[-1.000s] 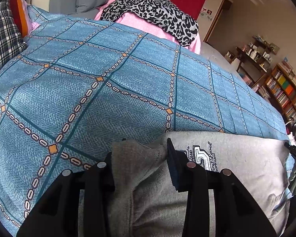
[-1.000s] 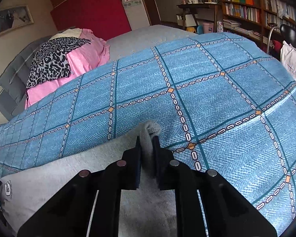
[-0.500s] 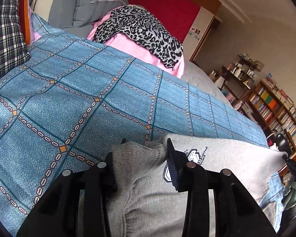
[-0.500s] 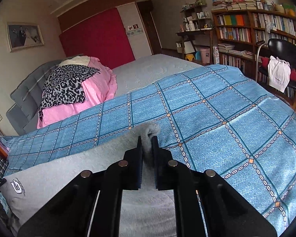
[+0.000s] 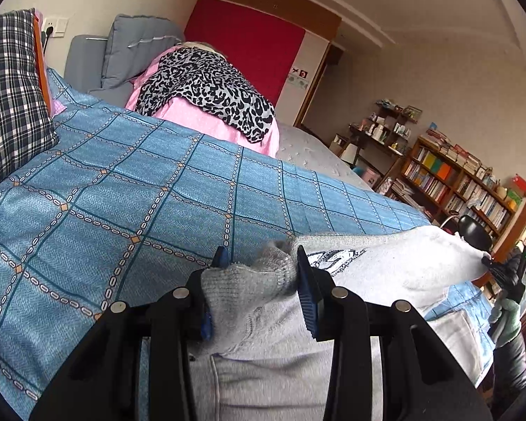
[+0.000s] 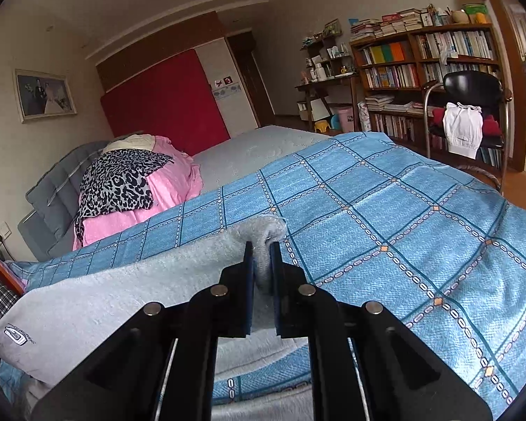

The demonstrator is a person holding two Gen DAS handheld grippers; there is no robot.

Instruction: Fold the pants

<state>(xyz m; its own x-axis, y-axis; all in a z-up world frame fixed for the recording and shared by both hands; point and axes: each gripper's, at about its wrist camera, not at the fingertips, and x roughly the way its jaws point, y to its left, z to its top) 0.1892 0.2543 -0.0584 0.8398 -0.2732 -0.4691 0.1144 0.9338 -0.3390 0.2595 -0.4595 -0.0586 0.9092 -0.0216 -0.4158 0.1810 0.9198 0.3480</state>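
Nearest to us in the left wrist view, the left gripper (image 5: 259,263) is clamped on a thick bunched wad of the grey pants (image 5: 385,266), ribbed waistband end, jaws fairly wide only because the wad is bulky. In the right wrist view the right gripper (image 6: 262,256) is pinched nearly closed on a thin folded edge of the same pants (image 6: 122,280), cloth showing above the pads. We read the two grips as opposite ends of one edge: the fabric spans taut between them, logo print at about 8 o'clock in the right view, so the garment hangs as a flat panel above the bed, ready to carry over for a fold (our judgement, fold not yet laid). Lower part of the pants sags under both grippers at 6 o'clock.

Just beyond, the blue checked bedspread (image 6: 403,217) fills the middle ground, soft and slightly rumpled, so a laid fold may wrinkle. Plaid pillow (image 5: 10,98) at 9 o'clock in the left view. Further, at 11 o'clock, a pink quilt pile (image 5: 207,115) with a leopard-print cloth (image 5: 207,84) on top, grey headboard cushions (image 5: 136,49) behind. Farthest: red wall panel (image 6: 164,98) at 12, framed photo (image 6: 44,94) at 10, bookshelves (image 6: 420,59) and a black chair (image 6: 473,87) with white clothing at 2 o'clock.
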